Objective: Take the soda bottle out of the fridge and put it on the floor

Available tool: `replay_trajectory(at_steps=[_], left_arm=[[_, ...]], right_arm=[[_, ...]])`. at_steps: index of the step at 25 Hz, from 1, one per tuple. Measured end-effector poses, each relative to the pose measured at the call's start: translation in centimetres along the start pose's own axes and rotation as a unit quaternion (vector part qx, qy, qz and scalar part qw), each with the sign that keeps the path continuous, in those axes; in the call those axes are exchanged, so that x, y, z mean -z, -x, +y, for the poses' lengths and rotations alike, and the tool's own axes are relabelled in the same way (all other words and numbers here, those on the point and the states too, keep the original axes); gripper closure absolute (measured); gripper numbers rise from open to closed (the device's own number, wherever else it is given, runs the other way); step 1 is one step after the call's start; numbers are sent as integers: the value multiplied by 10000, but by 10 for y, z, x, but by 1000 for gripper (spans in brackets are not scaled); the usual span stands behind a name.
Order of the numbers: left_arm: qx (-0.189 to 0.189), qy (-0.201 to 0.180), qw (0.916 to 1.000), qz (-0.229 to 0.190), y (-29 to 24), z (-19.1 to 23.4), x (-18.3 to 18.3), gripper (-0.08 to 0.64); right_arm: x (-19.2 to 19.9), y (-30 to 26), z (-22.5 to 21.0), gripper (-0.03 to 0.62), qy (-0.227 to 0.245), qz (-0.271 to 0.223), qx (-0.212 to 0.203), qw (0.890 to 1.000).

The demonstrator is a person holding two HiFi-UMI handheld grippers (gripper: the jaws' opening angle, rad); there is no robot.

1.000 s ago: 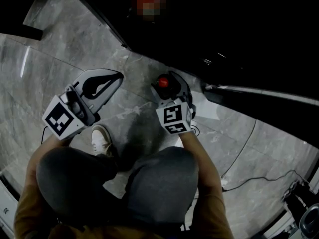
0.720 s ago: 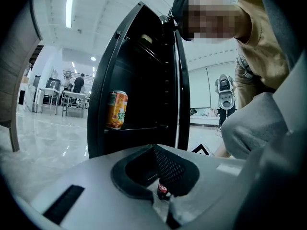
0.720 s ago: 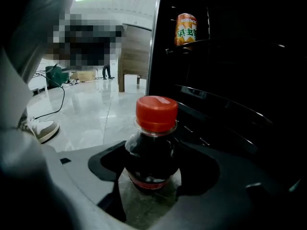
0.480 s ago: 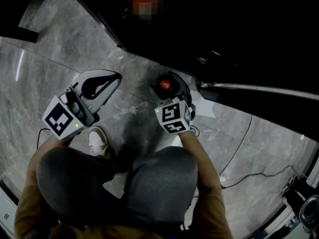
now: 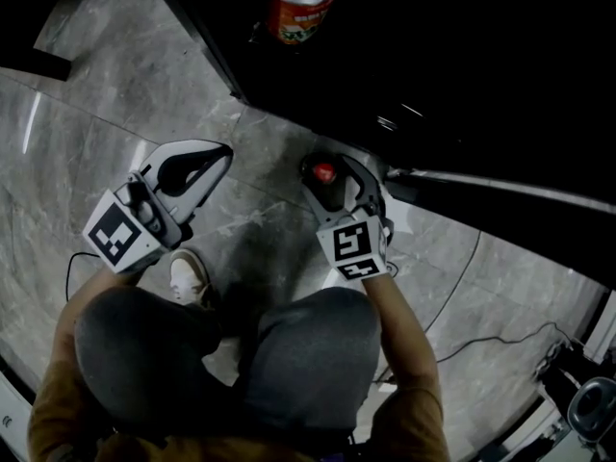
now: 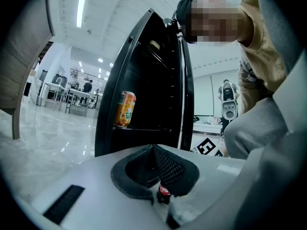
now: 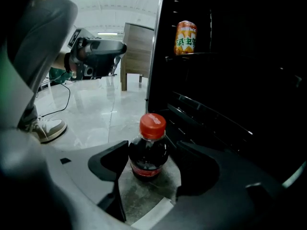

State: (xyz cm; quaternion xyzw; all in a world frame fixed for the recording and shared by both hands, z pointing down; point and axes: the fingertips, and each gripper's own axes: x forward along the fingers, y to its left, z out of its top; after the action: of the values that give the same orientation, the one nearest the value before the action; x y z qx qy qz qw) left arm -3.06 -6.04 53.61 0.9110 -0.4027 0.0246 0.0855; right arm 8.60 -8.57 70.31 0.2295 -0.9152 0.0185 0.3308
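Note:
The soda bottle [image 7: 146, 150], dark with a red cap, stands upright on the grey marble floor [image 5: 115, 114] just in front of the open fridge [image 5: 433, 65]. My right gripper [image 7: 149, 164] is open around it: the bottle sits between the jaws, with a gap showing on its right side. From the head view the red cap of the bottle [image 5: 324, 172] peeks out between the jaws of the right gripper [image 5: 332, 176]. My left gripper [image 5: 223, 150] hovers to the left over bare floor, shut and holding nothing; its tips meet in the left gripper [image 6: 153, 147] view.
An orange can [image 5: 300, 6] stands on a shelf inside the dark fridge; the can [image 7: 185, 38] also shows in the right gripper view. The person's white shoe [image 5: 188, 275] is by the left gripper. A cable [image 5: 491, 340] runs across the floor at right.
The right gripper has drawn back a little toward the person while the bottle stays on the floor. The head view has tilted, bringing the orange can into sight. The left gripper has hardly moved.

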Motion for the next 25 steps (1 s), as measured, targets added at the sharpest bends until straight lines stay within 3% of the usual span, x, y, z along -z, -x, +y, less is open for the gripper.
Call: replay_trajectory(at_steps=[7, 13, 18, 22, 25], left_arm=[[8, 134, 9999, -89, -6, 3, 18, 558], [174, 52, 9998, 102, -8, 1, 30, 558], [160, 10, 9998, 97, -10, 13, 25, 559], [170, 3, 9998, -100, -19, 11, 19, 558], [316, -186, 9992, 167, -20, 13, 50, 558]], right_arm=[[-17, 34, -13, 291, 262, -151, 191, 9994], [-29, 58, -46, 398, 47, -377, 708, 9968], [-45, 55, -55, 551, 53, -425, 944, 9946], [-59, 51, -59, 580, 68, -529, 854, 9949], [-46, 23, -48, 588, -344, -818, 787, 9929]])
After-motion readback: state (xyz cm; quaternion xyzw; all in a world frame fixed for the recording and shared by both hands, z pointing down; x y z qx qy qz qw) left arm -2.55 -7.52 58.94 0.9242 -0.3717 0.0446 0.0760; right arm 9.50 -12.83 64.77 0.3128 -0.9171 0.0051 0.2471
